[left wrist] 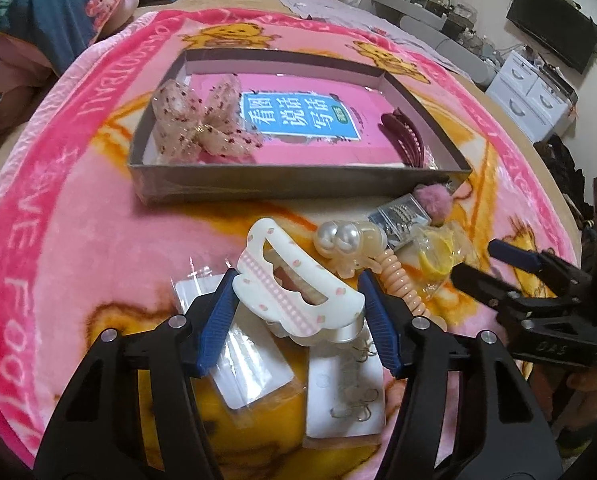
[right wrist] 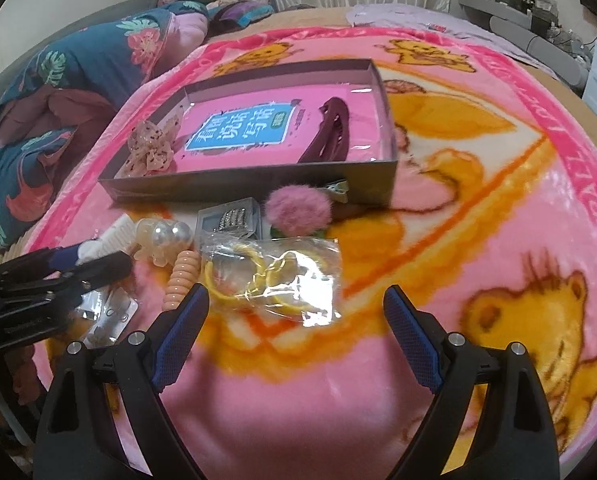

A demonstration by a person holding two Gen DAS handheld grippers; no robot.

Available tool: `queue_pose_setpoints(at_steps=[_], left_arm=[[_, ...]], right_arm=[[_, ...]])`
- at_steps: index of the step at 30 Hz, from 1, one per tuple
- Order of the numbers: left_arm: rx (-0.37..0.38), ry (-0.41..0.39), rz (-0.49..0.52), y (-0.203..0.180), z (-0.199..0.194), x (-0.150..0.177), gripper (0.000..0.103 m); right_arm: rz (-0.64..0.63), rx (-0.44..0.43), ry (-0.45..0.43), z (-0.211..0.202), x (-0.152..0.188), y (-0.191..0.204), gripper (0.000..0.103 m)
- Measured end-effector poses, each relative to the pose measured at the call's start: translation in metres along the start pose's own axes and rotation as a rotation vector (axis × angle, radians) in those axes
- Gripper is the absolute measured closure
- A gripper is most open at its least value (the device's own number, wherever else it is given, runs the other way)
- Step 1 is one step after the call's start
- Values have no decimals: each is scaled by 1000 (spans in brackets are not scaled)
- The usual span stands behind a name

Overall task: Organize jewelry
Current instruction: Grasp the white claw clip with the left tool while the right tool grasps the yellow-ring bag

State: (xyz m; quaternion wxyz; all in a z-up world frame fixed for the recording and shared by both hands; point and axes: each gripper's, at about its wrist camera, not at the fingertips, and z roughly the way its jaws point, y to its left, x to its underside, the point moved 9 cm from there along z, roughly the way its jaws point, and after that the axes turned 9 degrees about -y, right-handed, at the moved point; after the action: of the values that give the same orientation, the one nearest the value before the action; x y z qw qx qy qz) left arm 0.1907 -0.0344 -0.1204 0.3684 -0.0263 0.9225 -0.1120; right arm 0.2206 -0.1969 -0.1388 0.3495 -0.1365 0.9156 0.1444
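My left gripper (left wrist: 296, 280) is shut on a white hair claw clip (left wrist: 298, 292) with pink dots, one blue pad at each end of it. The clip sits just above two earring cards (left wrist: 346, 392). My right gripper (right wrist: 296, 292) is open over a clear bag of yellow hair ties (right wrist: 266, 276), with nothing between its pads. In the left wrist view, the right gripper (left wrist: 476, 258) comes in from the right. A grey box (left wrist: 298, 184) further back holds a spotted bow (left wrist: 194, 124) and a maroon clip (left wrist: 402, 136). In the right wrist view, the left gripper (right wrist: 98, 258) is at the far left.
Between the grippers and the box lie a pearl clip (left wrist: 338, 240), a peach coil hair tie (left wrist: 398, 276), a small case of rhinestone clips (right wrist: 230, 220) and a pink pompom (right wrist: 298, 210). All rest on a pink bear blanket (right wrist: 458, 200). Floral bedding (right wrist: 78, 60) lies at the left.
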Motion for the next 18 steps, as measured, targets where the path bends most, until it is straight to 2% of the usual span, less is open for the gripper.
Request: queue_pose_setpoints(at_steps=[10,12,13,14,18], left_arm=[[-13,-34,-4,8,-9,-9,50],[-15,-41,-10,11,-11,-11,50],[-16,-43,-11,12,-12,-12,50],[-16,-45,-12,13,-12,-12,50],[-19,-56,-26,20,-17,-16,51]], right_arm=[[-41,36,29,21,1,8,15],[-37,40,26,21,0,6,16],[-36,45,25,20,0,4,22],[-37,52,25,19,0,3,24],[-21,91,12,12,0,-12,25]])
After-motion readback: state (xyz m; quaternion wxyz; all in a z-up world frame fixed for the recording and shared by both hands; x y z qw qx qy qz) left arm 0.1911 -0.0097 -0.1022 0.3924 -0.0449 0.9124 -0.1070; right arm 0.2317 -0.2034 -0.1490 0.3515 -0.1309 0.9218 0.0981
